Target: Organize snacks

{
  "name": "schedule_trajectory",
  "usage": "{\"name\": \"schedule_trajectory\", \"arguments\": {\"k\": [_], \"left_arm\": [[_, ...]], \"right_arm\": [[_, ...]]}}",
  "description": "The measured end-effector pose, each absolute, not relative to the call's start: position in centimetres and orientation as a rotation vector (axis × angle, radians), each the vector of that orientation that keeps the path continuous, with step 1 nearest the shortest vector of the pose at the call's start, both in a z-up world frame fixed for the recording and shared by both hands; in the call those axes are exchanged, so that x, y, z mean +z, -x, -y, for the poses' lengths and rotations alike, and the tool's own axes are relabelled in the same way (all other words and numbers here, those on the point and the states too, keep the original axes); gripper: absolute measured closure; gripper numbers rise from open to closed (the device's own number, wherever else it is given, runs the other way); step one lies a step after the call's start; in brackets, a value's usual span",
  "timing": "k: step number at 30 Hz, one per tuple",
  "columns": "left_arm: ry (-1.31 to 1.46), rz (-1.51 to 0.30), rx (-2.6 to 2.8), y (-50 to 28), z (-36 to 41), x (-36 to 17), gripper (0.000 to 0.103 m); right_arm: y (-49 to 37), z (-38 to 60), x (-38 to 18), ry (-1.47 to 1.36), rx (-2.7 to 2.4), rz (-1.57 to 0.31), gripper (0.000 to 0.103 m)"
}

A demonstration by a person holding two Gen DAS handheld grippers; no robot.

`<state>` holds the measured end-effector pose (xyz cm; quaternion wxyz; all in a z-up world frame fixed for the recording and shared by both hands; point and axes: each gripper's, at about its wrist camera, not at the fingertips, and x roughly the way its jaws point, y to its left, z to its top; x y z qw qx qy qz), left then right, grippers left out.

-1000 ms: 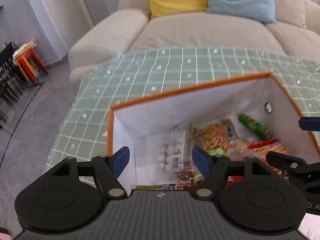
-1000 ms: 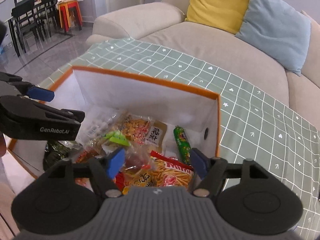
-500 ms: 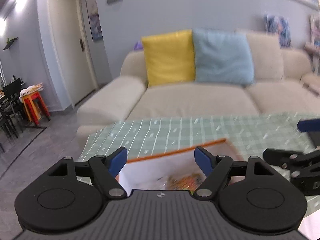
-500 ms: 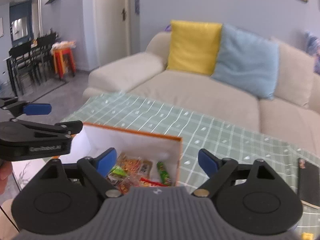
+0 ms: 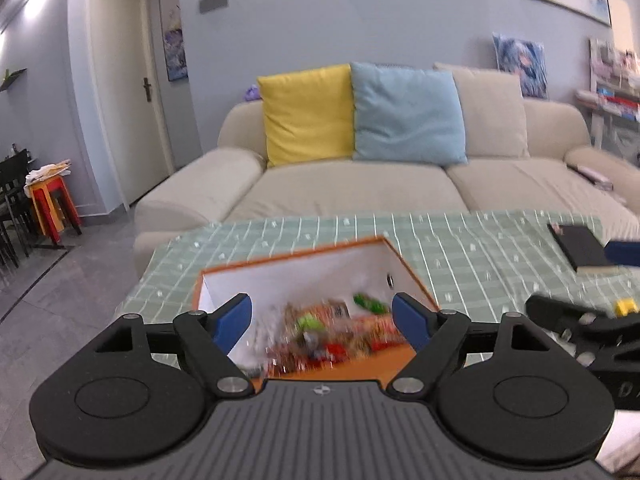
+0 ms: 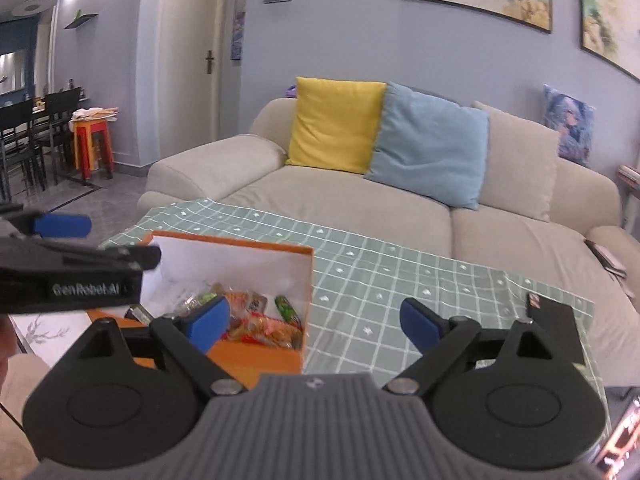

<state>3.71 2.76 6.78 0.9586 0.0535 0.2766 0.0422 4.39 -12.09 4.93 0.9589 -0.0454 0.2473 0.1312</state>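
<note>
An orange-rimmed box [image 5: 300, 280] with a white lining stands on the green checked tablecloth [image 5: 460, 256]. It holds several snack packets [image 5: 332, 336], among them a green tube [image 5: 370, 303]. My left gripper [image 5: 322, 316] hovers above and in front of the box, its jaws opening with nothing between them. In the right wrist view the box [image 6: 224, 260] and its snacks [image 6: 260, 324] lie low at the left. My right gripper [image 6: 316, 320] stands wide open and empty over the box's right side and the cloth. The left gripper's blue pad [image 6: 60, 226] shows at the left edge.
A beige sofa [image 5: 360, 188] with a yellow cushion [image 5: 306, 114] and a blue cushion [image 5: 408, 114] stands behind the table. A black book [image 5: 580, 248] lies at the cloth's right end, with a small yellow object [image 5: 626, 306] near it. Dark chairs and red stools [image 6: 92, 148] stand far left.
Both grippers have pulled up and back from inside the box, and their views now take in the sofa and wall. The right jaws have widened. Neither holds anything.
</note>
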Motion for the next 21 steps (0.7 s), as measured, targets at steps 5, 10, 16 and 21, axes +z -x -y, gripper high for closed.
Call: {"name": "schedule_trajectory", "arguments": {"k": [5,10,16,21], "left_arm": [[-0.084,-0.601,0.098,-2.0,-1.4,5.4,0.009],[-0.143,-0.639,0.073,-0.9,0.0,4.1,0.009],[-0.135,-0.671,0.103,-0.5,0.0,3.4,0.009],[-0.131,-0.673,0.111,-0.3,0.0,3.3,0.009]], "right_arm": [[-2.5,13.6,4.1,0.045,0.226,-0.519,0.014],[-1.9,14.0,2.8,0.046,0.194,-0.559,0.014],[-1.9,13.5,1.6,0.074,0.194,-0.578,0.011],[-2.0,13.3,1.3,0.062,0.197,-0.588,0.011]]}}
